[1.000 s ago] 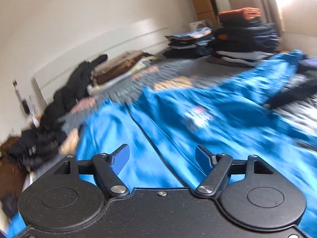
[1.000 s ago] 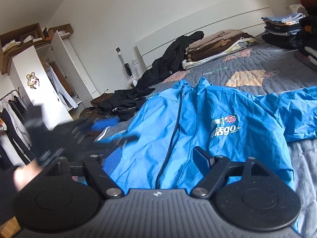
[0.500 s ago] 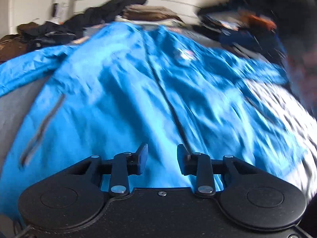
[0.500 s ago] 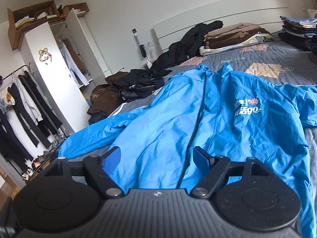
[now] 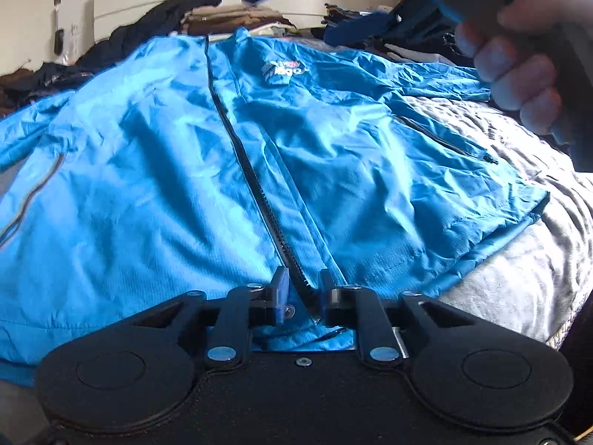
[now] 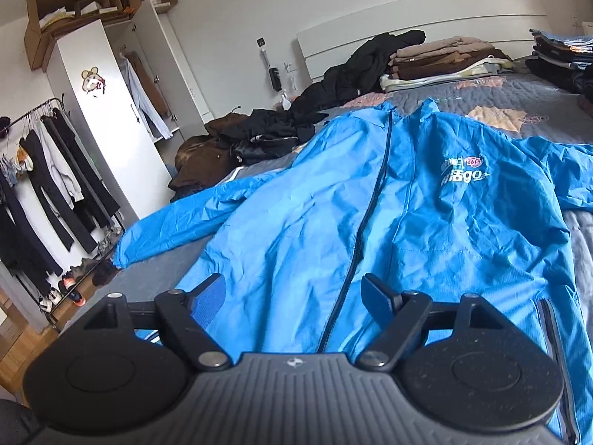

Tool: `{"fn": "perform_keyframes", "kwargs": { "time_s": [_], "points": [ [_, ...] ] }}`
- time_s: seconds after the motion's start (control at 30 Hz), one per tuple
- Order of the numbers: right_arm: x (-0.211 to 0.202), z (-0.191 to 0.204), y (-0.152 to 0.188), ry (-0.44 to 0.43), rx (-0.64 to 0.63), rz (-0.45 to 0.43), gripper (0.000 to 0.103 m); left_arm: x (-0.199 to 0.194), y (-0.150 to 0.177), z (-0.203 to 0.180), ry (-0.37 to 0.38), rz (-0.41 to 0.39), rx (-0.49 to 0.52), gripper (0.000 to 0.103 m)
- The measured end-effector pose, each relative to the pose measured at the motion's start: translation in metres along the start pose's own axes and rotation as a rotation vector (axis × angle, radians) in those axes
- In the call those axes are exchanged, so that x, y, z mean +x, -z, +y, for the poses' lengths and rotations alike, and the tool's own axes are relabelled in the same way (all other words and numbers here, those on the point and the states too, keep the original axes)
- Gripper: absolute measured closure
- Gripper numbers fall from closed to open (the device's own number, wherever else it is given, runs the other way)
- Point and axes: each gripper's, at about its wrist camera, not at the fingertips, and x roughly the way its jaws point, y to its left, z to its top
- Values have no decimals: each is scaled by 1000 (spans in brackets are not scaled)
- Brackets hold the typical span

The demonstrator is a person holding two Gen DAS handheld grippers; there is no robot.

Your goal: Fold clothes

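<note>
A bright blue zip jacket (image 5: pixel 155 155) lies spread front-up on the grey bed (image 5: pixel 537 259), sleeves out to both sides. It also shows in the right wrist view (image 6: pixel 463 230). My left gripper (image 5: pixel 301 289) is low at the jacket's bottom hem, its fingers narrowed to a small gap either side of the black zipper (image 5: pixel 259 200); whether they pinch the cloth is unclear. My right gripper (image 6: pixel 294 291) is wide open and empty, held above the jacket's lower front. It also shows in the left wrist view (image 5: pixel 370 26), with the hand that holds it, at the upper right.
Stacks of folded clothes (image 6: pixel 444 55) and a heap of dark garments (image 6: pixel 363 63) lie by the white headboard (image 6: pixel 426 26). More folded stacks (image 6: pixel 563 55) are at the far right. A white wardrobe (image 6: pixel 107 118) and a clothes rack (image 6: pixel 40 185) stand left of the bed.
My left gripper has swung down to the jacket's bottom hem and its fingers have closed in around the zipper. My right gripper stays open and has lifted and shifted a little.
</note>
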Motion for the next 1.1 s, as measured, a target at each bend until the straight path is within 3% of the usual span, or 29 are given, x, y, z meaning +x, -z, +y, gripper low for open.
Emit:
{"fn": "perform_keyframes", "kwargs": {
  "time_s": [0.13,0.4,0.5,0.63,0.77,0.83,0.9,0.93,0.97,1.1],
  "points": [
    [-1,-3,1,-9,10,3,23,-7,0,-4,-10,-27,-15,97],
    [-9,-5,-1,-31,19,-13,23,-34,-8,-6,3,-68,-44,100],
    [-9,-7,-1,-35,26,-12,23,-32,-6,-12,40,-37,-31,103],
    [-6,-7,-1,-34,24,-4,23,-19,1,-22,5,29,12,103],
    [-7,-5,-1,-38,20,-5,23,-33,-9,-14,-15,-14,-21,101],
    [-7,-6,-2,-37,25,-9,23,-39,-16,-9,-33,-27,-34,92],
    [-6,-8,-4,-31,34,-11,23,-44,-23,-4,-60,-45,-44,65],
    [-6,-8,-5,-25,38,-12,23,-47,-25,-2,-86,-61,-42,44],
    [-6,-8,-6,-13,42,-13,23,-52,-28,0,-113,-85,-40,38],
    [-7,-5,-8,25,44,-18,23,-66,-45,15,-155,-109,-87,38]
  ]
}}
